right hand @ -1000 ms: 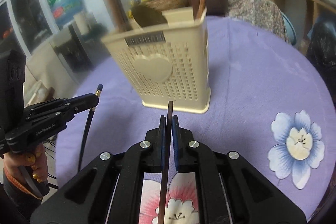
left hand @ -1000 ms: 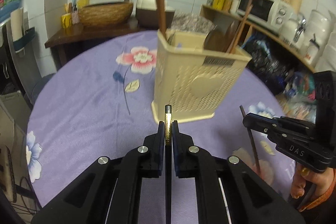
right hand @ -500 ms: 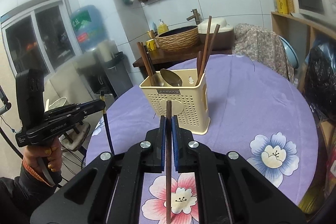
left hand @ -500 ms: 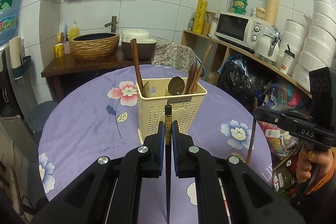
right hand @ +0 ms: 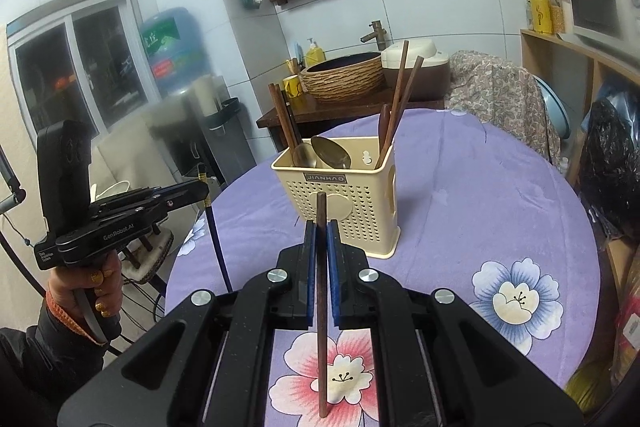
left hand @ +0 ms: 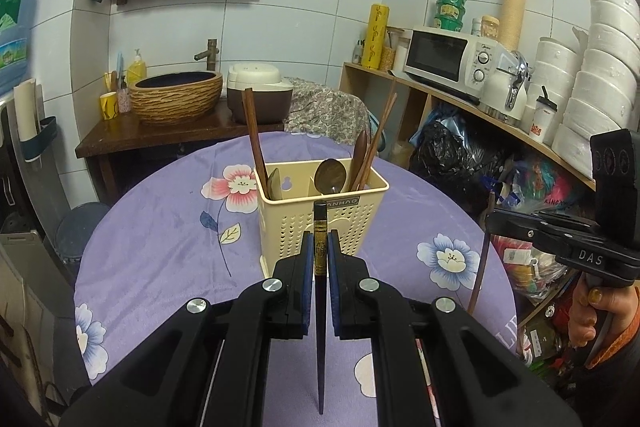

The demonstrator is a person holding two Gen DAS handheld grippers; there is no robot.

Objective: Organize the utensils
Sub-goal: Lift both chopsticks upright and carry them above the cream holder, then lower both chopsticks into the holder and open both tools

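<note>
A cream perforated utensil holder (left hand: 320, 223) (right hand: 344, 203) stands on the purple flowered tablecloth (left hand: 160, 239) (right hand: 480, 203). It holds brown wooden chopsticks (left hand: 254, 143) (right hand: 400, 95) and metal spoons (left hand: 330, 175) (right hand: 331, 151). My left gripper (left hand: 320, 247) is shut on a dark chopstick with a gold band (left hand: 320, 227), held upright in front of the holder. My right gripper (right hand: 321, 239) is shut on a brown wooden chopstick (right hand: 321, 247), also upright and short of the holder. Each gripper shows in the other's view, left gripper (right hand: 200, 189) and right gripper (left hand: 494, 217), both raised above the table.
Behind the round table stands a dark wooden counter (left hand: 160, 137) with a woven basin (left hand: 176, 97) and a rice cooker (left hand: 258, 93). A shelf with a microwave (left hand: 444, 55) and black bags (left hand: 444, 155) lies to the right. A water bottle (right hand: 172, 47) stands at the left.
Both grippers have drawn back and risen away from the holder, each still holding its chopstick. The holder now looks smaller and farther off.
</note>
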